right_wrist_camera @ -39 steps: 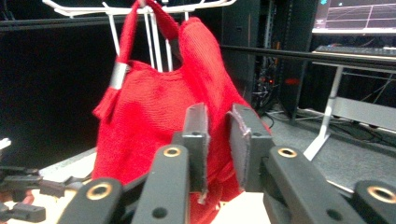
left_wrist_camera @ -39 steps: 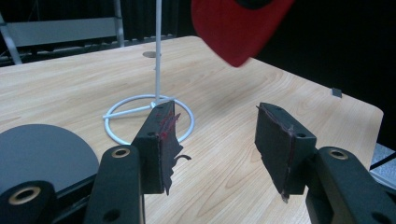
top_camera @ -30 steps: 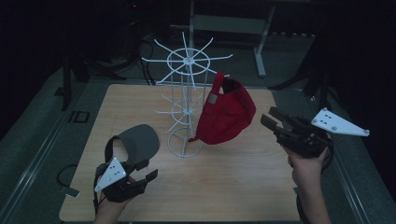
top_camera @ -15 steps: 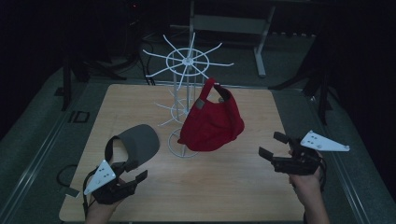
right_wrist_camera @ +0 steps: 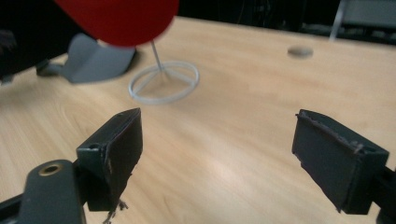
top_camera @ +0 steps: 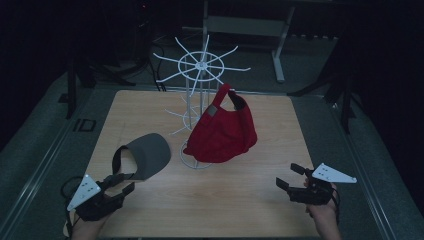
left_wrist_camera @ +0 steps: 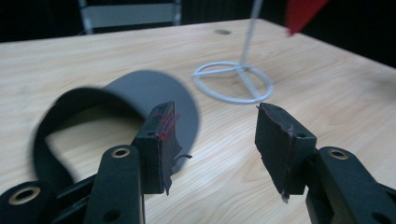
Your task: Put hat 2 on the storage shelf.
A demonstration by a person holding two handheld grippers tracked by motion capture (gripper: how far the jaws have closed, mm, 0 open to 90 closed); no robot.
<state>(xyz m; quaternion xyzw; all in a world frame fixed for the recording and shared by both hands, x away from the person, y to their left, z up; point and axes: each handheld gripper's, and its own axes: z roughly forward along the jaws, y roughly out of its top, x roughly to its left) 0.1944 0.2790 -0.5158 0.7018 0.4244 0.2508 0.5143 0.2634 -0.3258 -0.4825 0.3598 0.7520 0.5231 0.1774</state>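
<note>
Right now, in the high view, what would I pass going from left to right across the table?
Left tongs → grey visor → red cap hanging on the white rack → right tongs.

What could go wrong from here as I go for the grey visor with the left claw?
1. The red cap hangs lopsided on the thin white wire rack; a bump to the ring base could shake it off.
2. The grey visor lies close to that base, so dragging it may nudge the rack.
3. The left claw stands open beside the visor's brim; closing there might catch only its edge and slip.
</note>
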